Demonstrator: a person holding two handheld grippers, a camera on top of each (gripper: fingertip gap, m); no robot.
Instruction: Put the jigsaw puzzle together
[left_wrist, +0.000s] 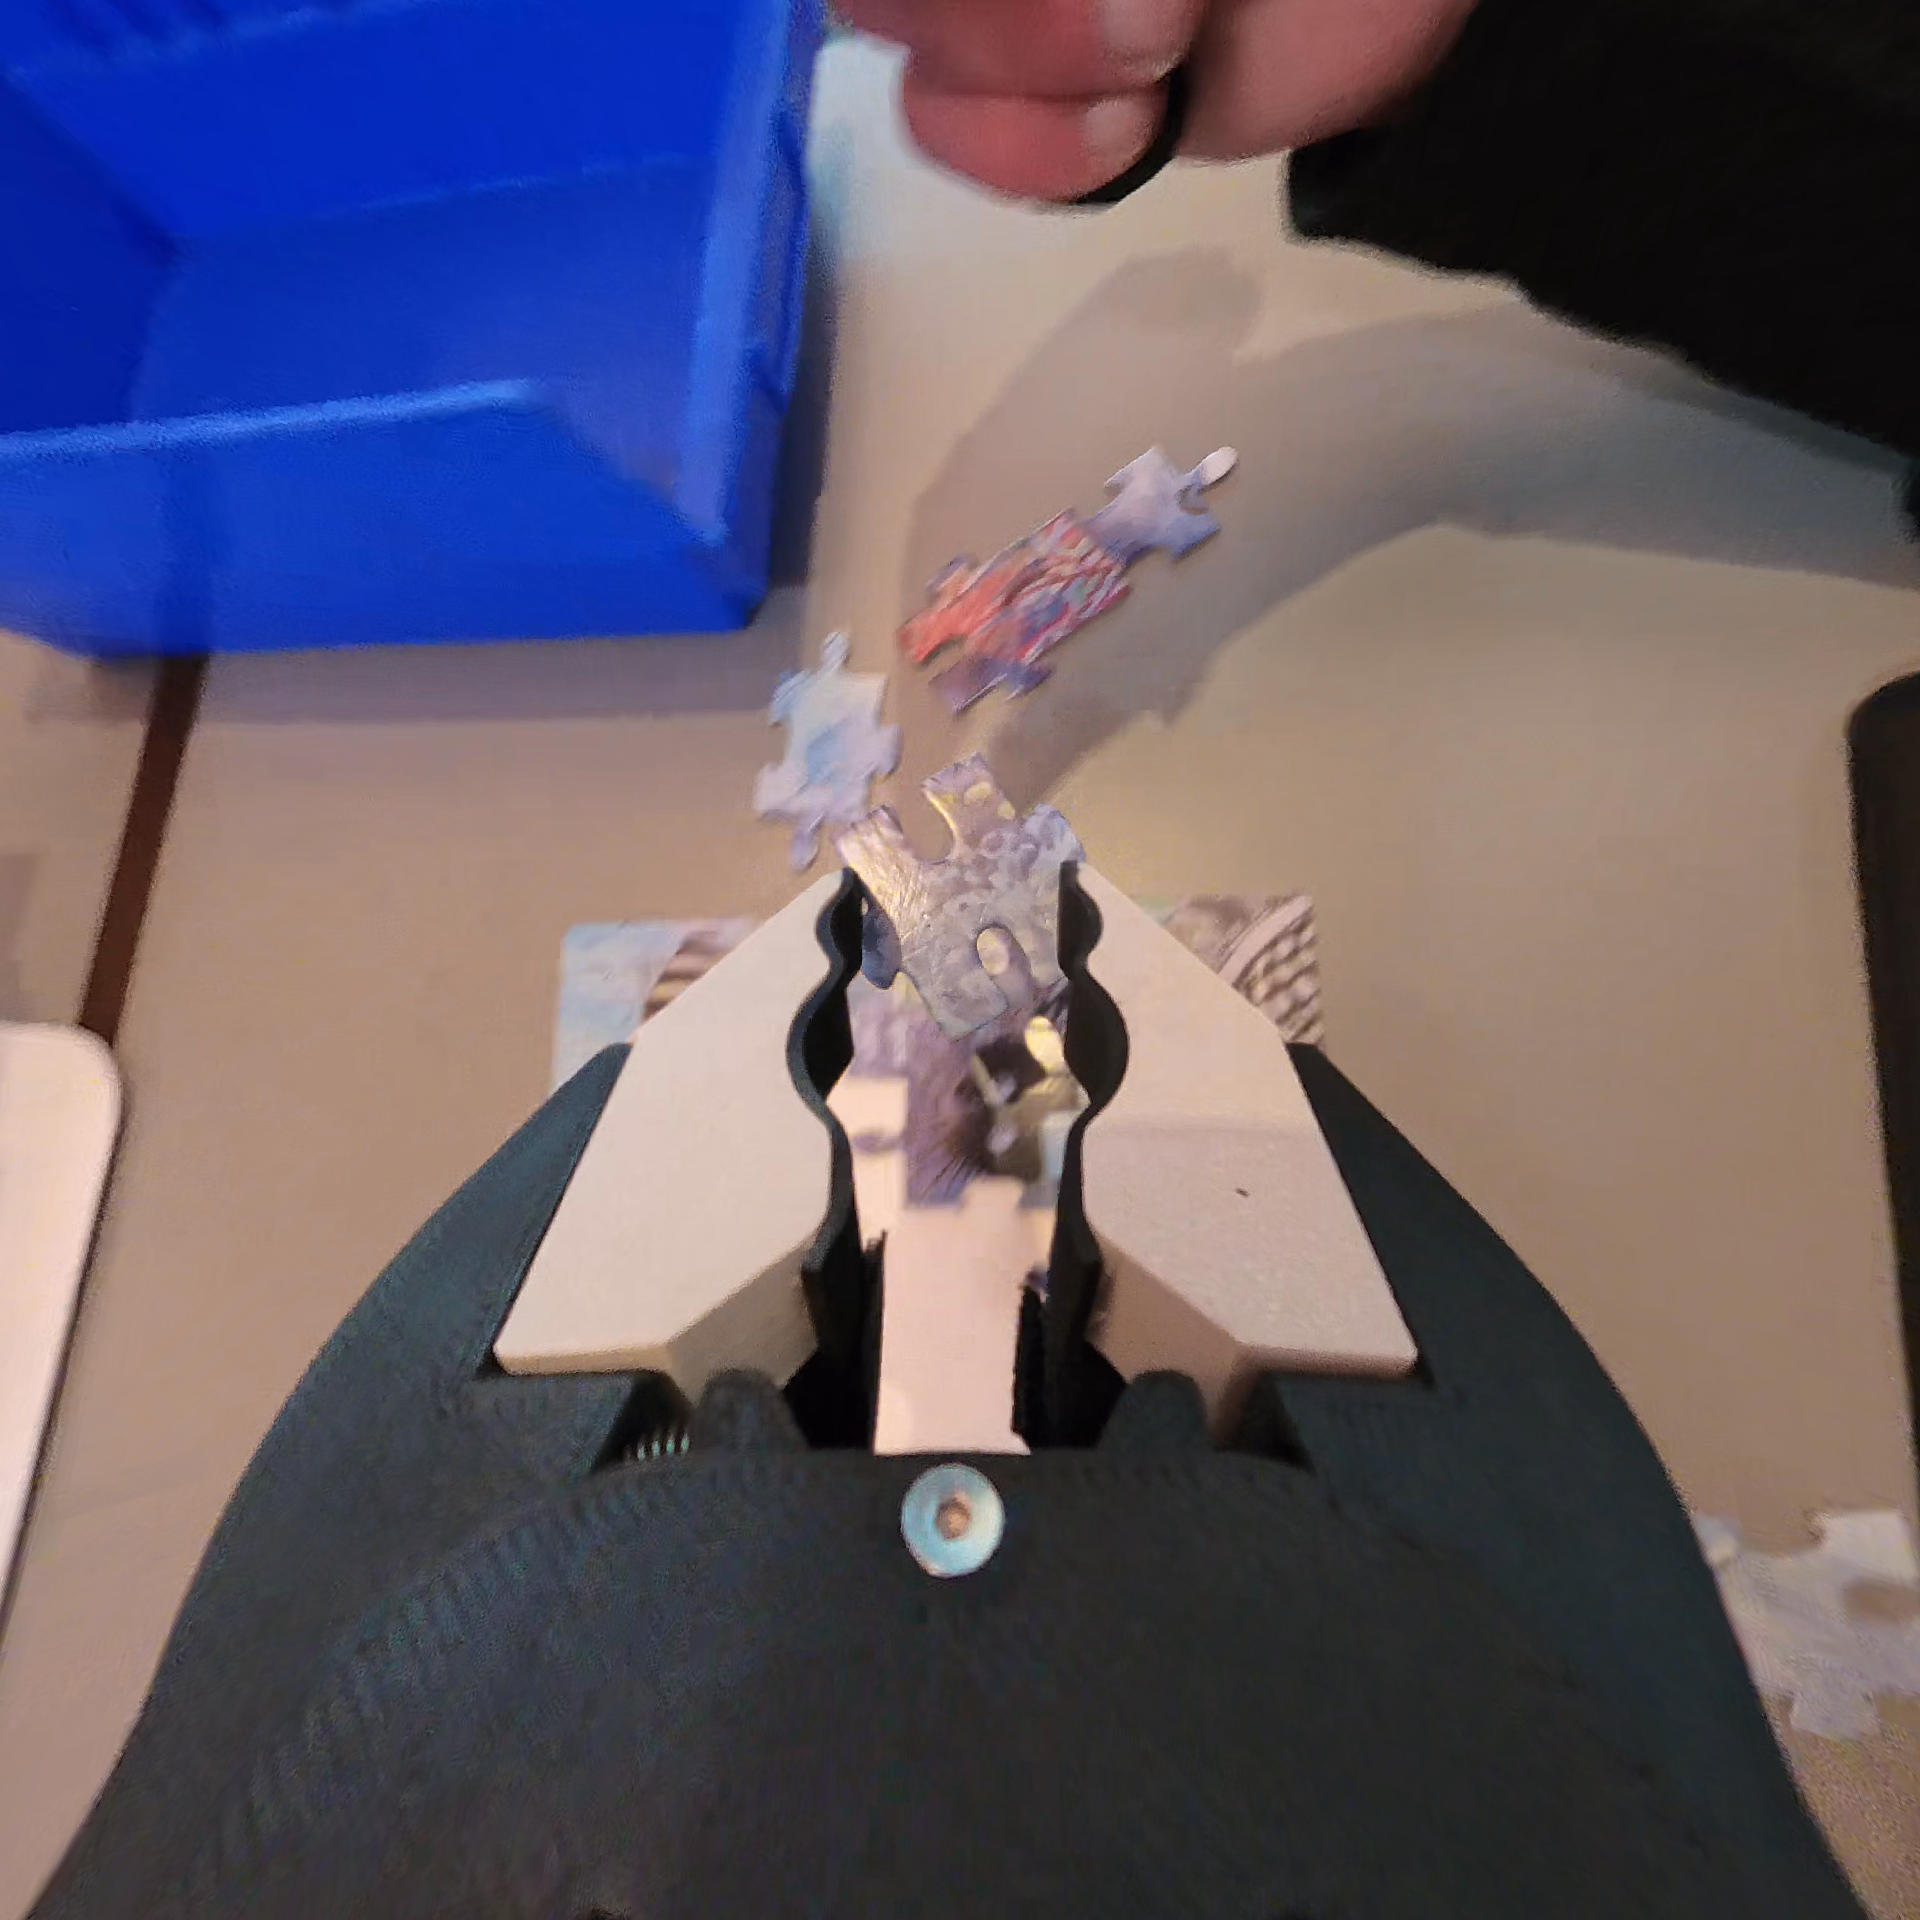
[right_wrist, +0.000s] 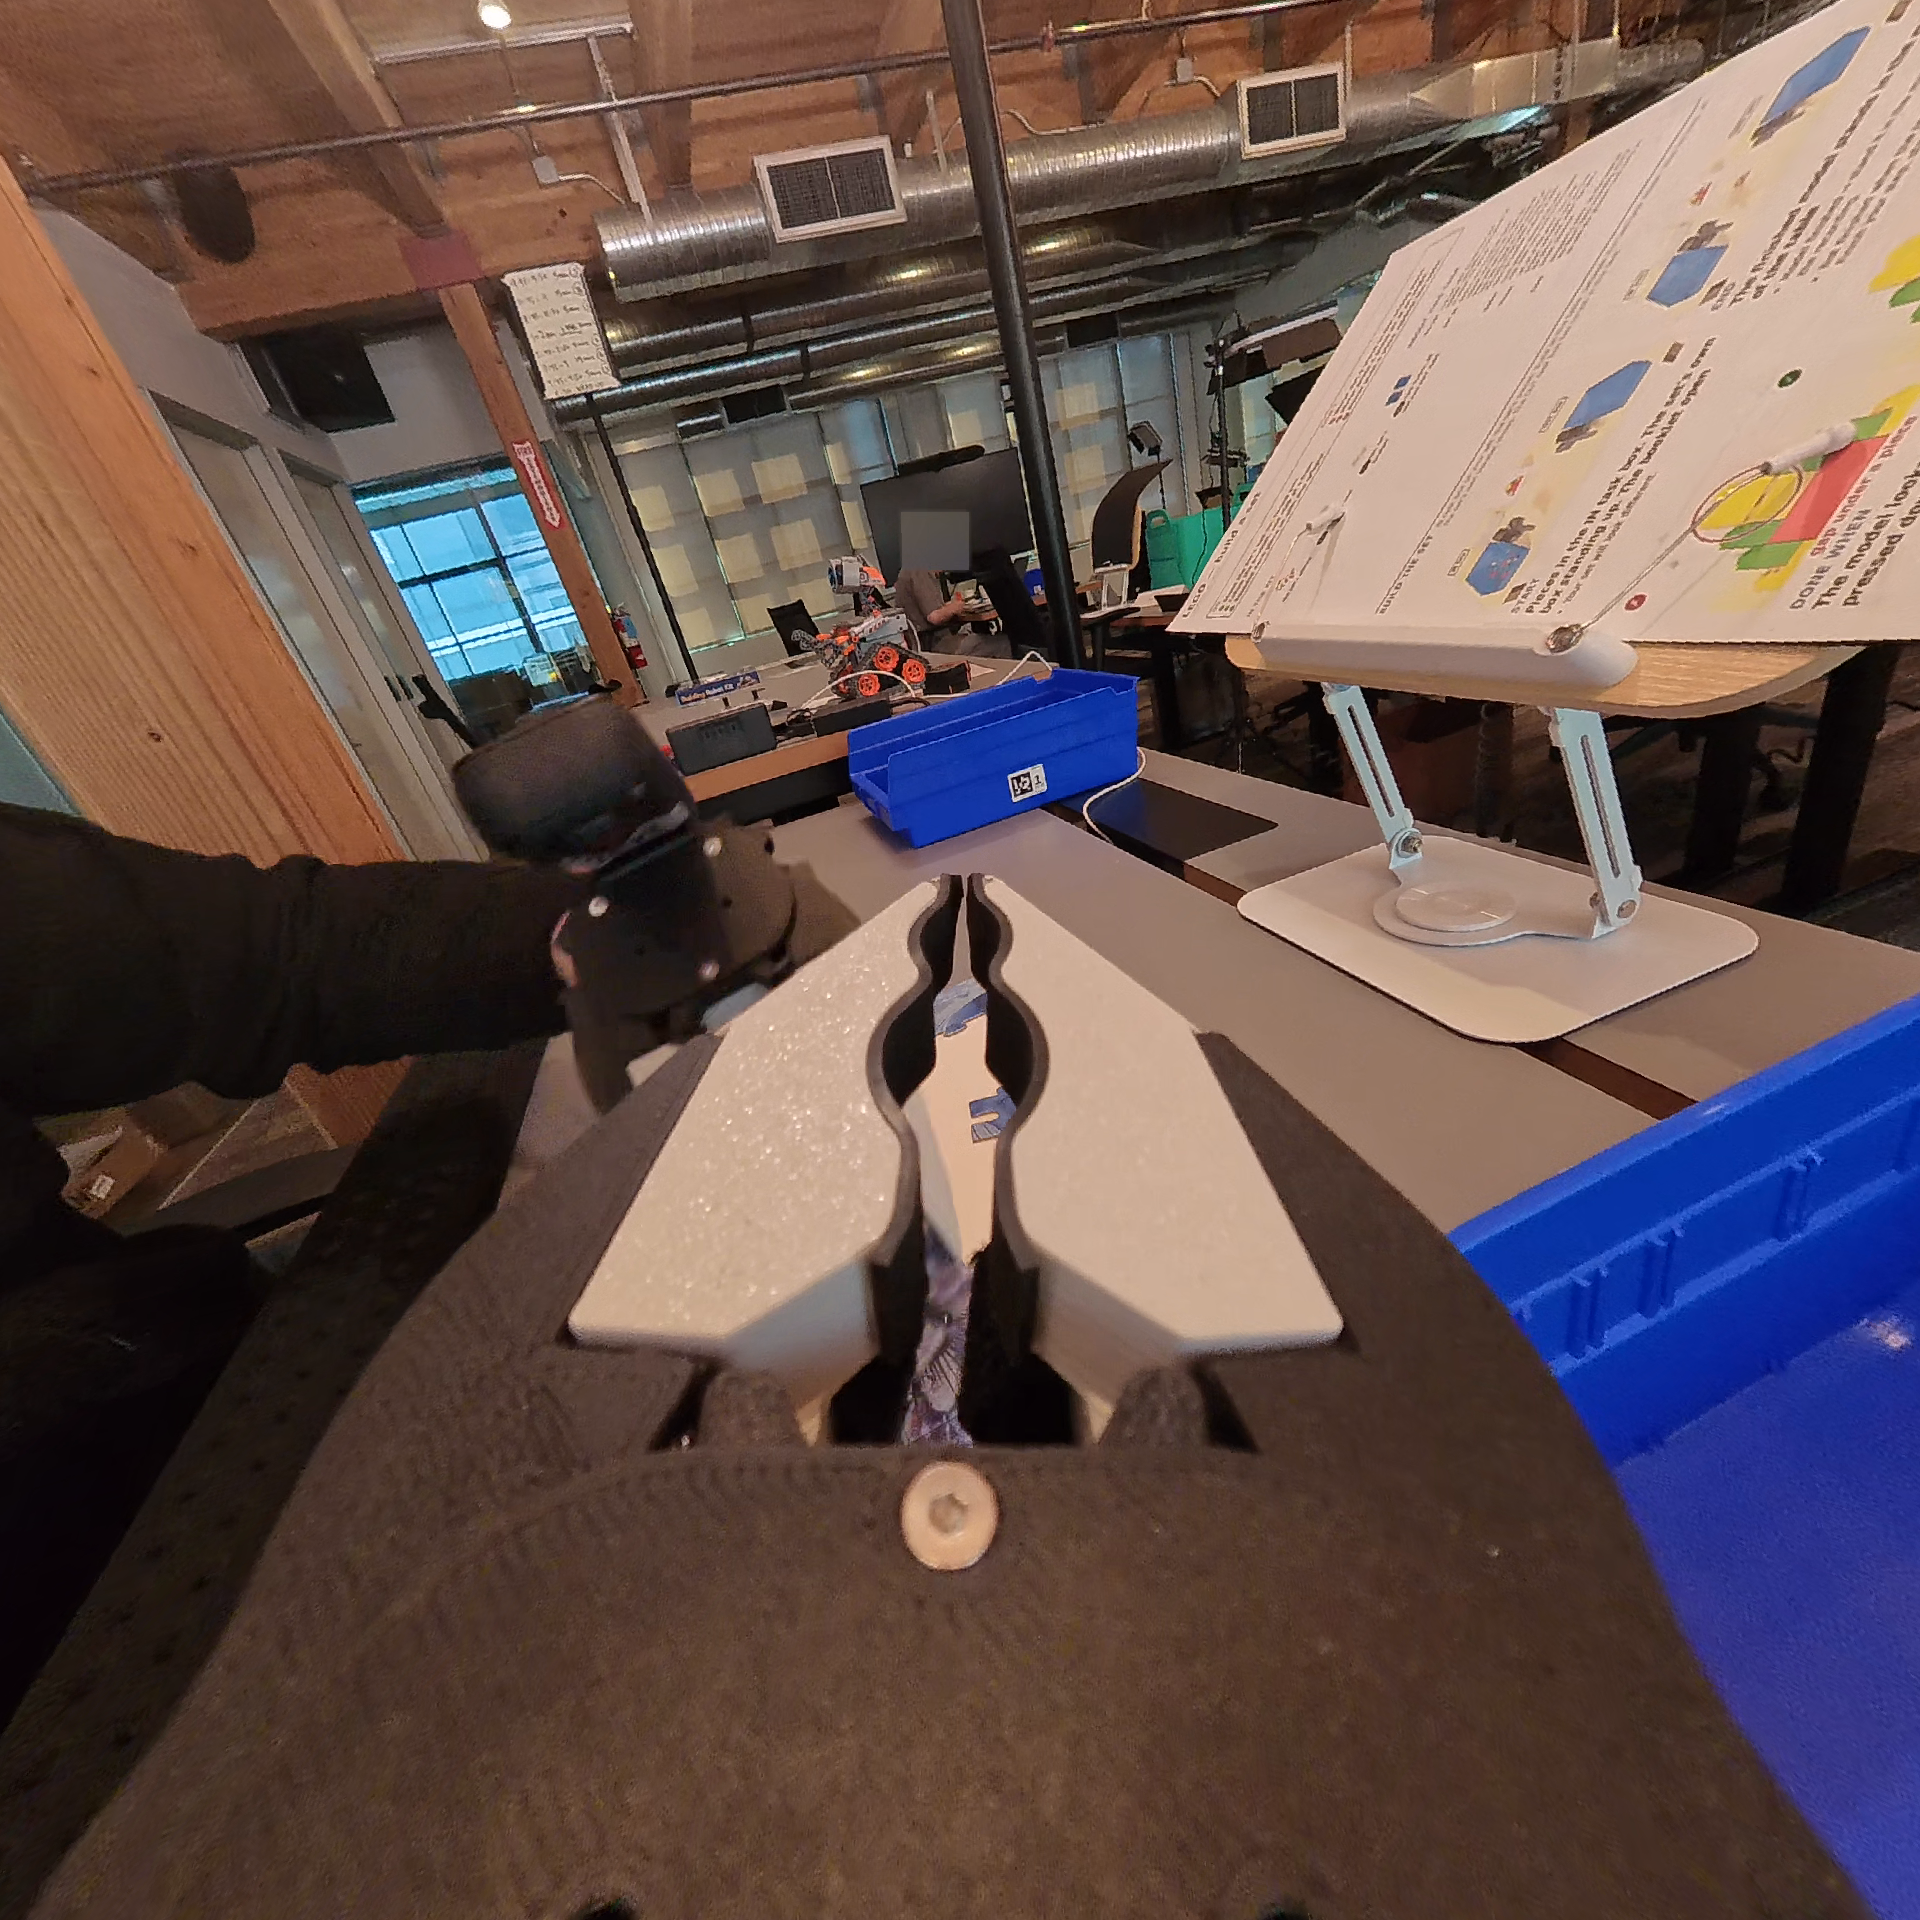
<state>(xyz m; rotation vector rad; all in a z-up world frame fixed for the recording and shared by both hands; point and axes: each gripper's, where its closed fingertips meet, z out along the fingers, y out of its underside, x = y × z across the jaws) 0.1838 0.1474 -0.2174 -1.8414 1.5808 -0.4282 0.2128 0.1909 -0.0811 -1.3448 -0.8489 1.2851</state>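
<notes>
I've got the left gripper (left_wrist: 961, 914) fingers clamped on a puzzle piece (left_wrist: 961, 904) only by its edges, lifted off the counter (left_wrist: 416, 935) above the assembled section (left_wrist: 1257, 956); right gripper (right_wrist: 961, 904) fingers together, so any twist could drop it.

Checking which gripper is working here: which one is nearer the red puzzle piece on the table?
Left. The left gripper hovers just short of the red puzzle piece, holding another piece. The right gripper points elsewhere; its view doesn't show the piece.
</notes>
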